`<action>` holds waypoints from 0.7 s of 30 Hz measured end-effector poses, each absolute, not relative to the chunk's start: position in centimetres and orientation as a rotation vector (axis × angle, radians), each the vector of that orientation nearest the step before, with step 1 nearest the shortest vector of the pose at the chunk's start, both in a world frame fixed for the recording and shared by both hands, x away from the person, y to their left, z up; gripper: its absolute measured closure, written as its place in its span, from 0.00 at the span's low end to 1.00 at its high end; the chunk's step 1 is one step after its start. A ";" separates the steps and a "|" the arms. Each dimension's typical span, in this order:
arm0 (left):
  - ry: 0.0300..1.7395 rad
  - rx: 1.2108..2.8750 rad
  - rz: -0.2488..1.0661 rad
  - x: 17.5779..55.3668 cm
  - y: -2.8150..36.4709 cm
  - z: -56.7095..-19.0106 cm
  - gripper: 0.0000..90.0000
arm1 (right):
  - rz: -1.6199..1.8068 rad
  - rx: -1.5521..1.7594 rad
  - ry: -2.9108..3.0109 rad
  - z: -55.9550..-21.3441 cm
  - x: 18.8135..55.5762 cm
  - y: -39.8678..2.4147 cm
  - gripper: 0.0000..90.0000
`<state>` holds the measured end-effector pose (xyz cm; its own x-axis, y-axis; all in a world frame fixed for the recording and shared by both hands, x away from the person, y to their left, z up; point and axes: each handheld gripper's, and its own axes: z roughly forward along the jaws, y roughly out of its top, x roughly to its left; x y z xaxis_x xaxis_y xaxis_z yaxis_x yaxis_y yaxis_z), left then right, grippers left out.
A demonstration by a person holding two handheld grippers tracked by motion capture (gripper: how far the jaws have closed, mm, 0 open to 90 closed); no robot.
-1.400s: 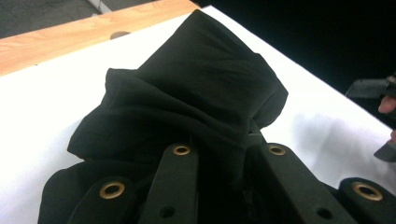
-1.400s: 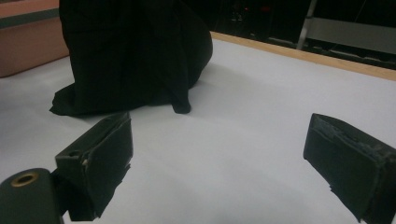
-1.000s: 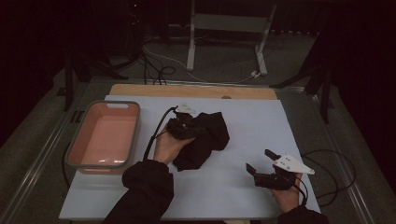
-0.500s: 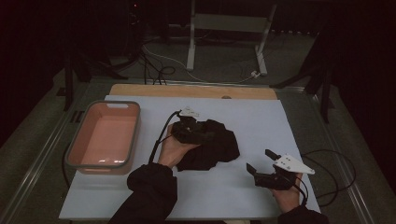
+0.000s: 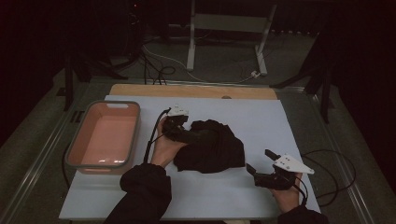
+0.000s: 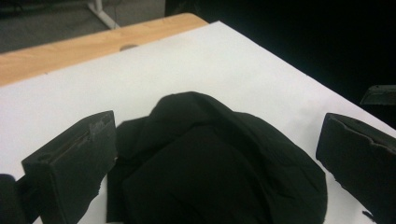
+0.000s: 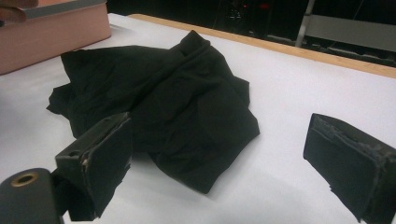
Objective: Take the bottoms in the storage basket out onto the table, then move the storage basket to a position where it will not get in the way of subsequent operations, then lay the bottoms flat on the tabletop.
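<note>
On the white table (image 5: 280,121), a crumpled black cloth (image 5: 212,147) lies bunched

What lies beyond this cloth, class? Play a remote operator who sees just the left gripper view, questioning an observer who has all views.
Observer: A pink tub stands left of the cloth, apart from it.
Operator: Anything in it?
Observer: No, its floor looks bare.
Operator: And the right gripper?
Observer: The right gripper sits near the table's front edge, right of the cloth, jaws open, holding nothing.
</note>
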<state>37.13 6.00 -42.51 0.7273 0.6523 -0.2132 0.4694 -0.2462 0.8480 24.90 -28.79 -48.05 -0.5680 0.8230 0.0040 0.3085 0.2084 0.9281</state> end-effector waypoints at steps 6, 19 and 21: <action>0.835 1.883 0.246 37.0 6.5 -42.4 0.00 | 1.348 1.045 1.987 -48.1 24.9 -28.8 0.09; 0.832 1.855 0.259 36.2 8.2 -42.1 0.00 | 1.348 1.047 1.988 -48.1 24.9 -28.8 0.09; 0.855 1.864 0.255 36.2 8.4 -42.1 0.00 | 1.348 1.048 1.989 -48.1 24.9 -28.8 0.09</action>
